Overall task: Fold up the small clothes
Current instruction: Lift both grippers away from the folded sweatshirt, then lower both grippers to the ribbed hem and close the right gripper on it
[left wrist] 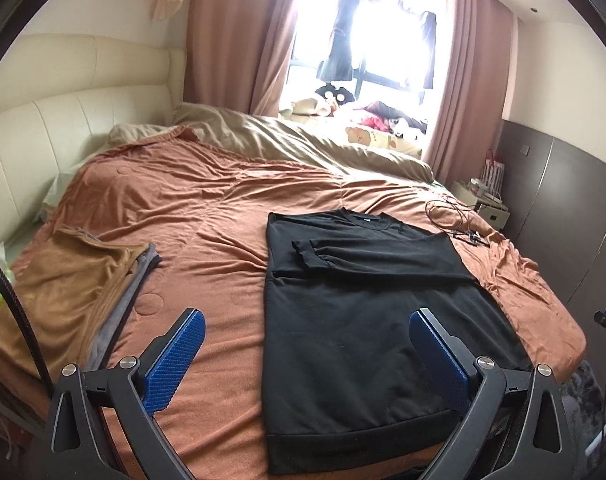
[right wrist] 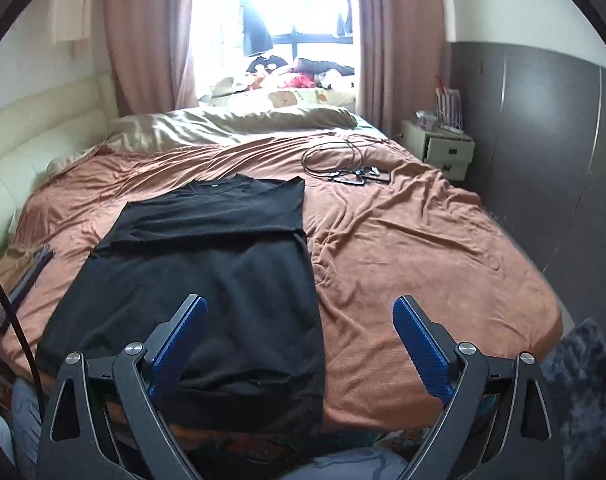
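A: Where's the black sweatshirt [left wrist: 355, 320]?

B: Flat on the bed's orange blanket [left wrist: 207, 216], both sleeves folded across the chest, hem toward the claws. It lies just ahead of the left claw [left wrist: 306, 354], under its right finger, and ahead-left of the right claw [right wrist: 299, 344].

A: Either claw pinching it?

B: No. Both are spread wide above the bed with nothing between the blue pads [left wrist: 179, 364].

A: Anything else around?

B: A stack of folded clothes [left wrist: 75, 296], tan on top, sits left of the left claw. Black cables [right wrist: 343, 164] lie far ahead of the right claw, a beige duvet [right wrist: 231, 126] beyond, then the curtained window [right wrist: 279, 4].
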The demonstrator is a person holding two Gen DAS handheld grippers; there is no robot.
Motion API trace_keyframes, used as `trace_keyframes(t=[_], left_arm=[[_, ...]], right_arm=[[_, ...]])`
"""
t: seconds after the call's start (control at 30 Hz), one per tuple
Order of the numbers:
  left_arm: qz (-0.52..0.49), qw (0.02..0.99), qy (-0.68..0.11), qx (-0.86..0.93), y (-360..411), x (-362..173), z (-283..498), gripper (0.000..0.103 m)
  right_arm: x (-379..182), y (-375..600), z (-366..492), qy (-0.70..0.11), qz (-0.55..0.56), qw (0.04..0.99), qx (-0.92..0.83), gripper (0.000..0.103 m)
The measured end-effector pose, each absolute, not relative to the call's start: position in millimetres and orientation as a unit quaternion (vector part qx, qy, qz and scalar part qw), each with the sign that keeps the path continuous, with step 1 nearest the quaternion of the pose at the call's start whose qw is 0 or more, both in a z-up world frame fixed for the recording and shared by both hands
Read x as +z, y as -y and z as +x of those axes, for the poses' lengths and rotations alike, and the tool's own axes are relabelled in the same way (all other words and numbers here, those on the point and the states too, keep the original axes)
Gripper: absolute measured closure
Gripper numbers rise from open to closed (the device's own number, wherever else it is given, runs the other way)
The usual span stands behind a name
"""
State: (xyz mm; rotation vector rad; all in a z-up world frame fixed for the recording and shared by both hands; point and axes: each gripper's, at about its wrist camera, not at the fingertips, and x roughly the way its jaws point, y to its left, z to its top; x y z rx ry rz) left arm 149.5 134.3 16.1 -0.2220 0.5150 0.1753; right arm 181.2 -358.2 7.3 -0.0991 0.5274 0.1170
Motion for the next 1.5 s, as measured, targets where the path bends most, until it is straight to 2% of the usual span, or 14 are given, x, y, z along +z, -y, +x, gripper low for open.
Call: trace_keyframes(t=[0.27,0.53,0.77,0.9,1.33,1.37,1.5], left_arm=[[-0.096,0.959,-0.253,0.087,-124.1,-12.5,107.7,0.000],[-0.096,0.950,-0.282,0.088,-118.0,-41.8,84.1,0.001],[-0.102,0.944,-0.302,0.084,-119.1,-64.0,68.1,0.000],[-0.096,0.939,-0.322,0.074,-118.1,-76.1,67.0,0.000],[-0.130,0.927,-0.348,0.049,-120.4,-102.4,91.8,0.001],[-0.132,0.925,-0.353,0.051,-121.5,-104.6,97.1,0.002],[-0.140,0.916,-0.372,0.057,-128.3,-115.5,119.3,0.020]], right_arm=[[-9.7,352.8,134.2,-0.257,-0.095,0.955,0.111,0.007],[-31.7,389.6,117.6,-0.252,-0.051,0.961,0.100,0.007],[-56.5,390.4,119.5,-0.302,-0.070,0.946,0.095,0.006],[-58.3,378.0,122.0,-0.312,-0.088,0.941,0.095,0.000],[-79.3,410.7,157.6,-0.354,0.005,0.931,0.086,0.000],[-81.1,411.9,160.3,-0.358,0.007,0.930,0.085,0.000],[-89.7,416.9,176.6,-0.367,0.019,0.926,0.082,0.000]])
